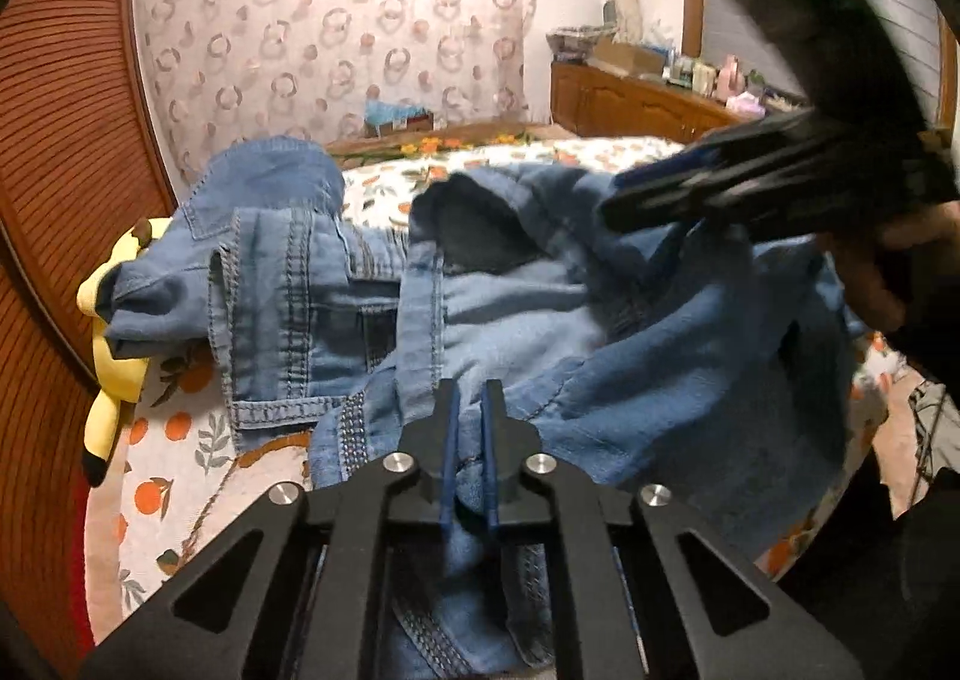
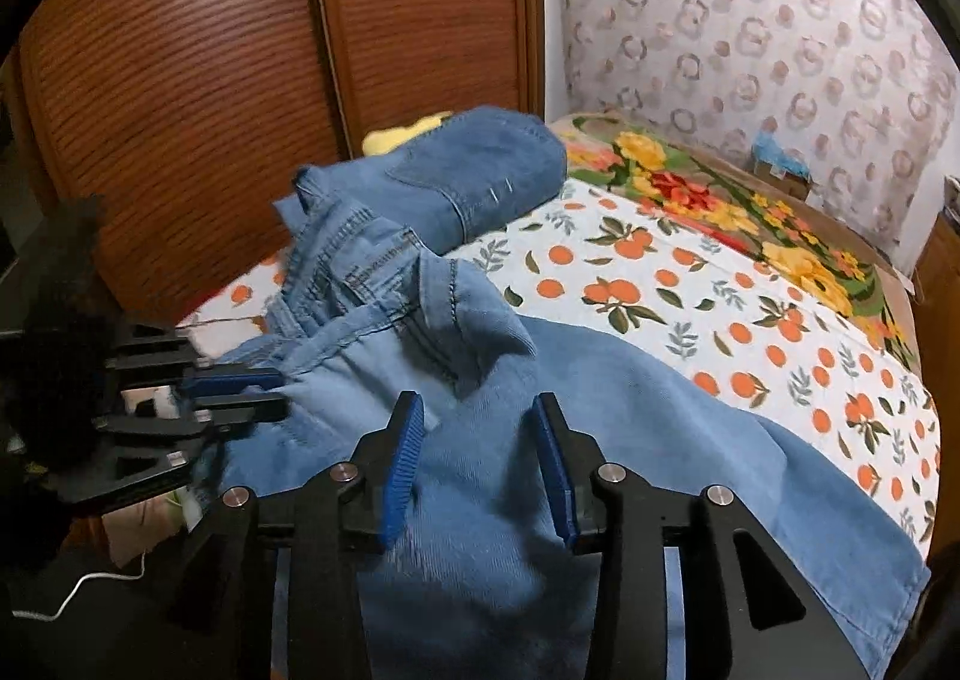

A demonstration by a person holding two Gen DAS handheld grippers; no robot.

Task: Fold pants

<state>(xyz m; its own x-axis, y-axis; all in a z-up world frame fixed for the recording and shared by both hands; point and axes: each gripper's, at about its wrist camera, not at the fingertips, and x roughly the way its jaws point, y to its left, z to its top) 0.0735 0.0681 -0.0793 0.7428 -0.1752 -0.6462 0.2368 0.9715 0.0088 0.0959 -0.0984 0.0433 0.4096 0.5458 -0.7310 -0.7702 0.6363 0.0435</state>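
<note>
Nearest the left wrist camera, the left gripper (image 1: pixel 471 404) is pinching the pants (image 1: pixel 540 332): its two blue pads are standing almost together with a ridge of light denim bunched up between them, so it is clamped on the cloth near the close edge of the garment. In the right wrist view, the right gripper (image 2: pixel 477 440) is hanging just over the pale cloth with its blue fingers (image 2: pixel 403 458) standing apart; denim is lying under and between them, but the pads are not pressing on it, so this hand is holding nothing. The pants are lying crumpled on the bed (image 2: pixel 690 284), spread over the orange-print sheet, with the waistband and stitched seams heaped towards the far side and one darker part rising up beside the wooden wardrobe (image 2: pixel 240 80). A yellow plush toy (image 1: pixel 114 344) is lying at the far left edge of the bed, partly under the denim. Beyond, a flowered blanket (image 2: pixel 750 212) is running along the patterned wall. The step in hand looks like taking hold: one side is gripped, the other is not yet. The next move is likely calling for the right fingers to close on a matching fold of cloth, so that both hands can lift and straighten the garment before any fold is laid; a shallow bite could slip off the soft denim.
</note>
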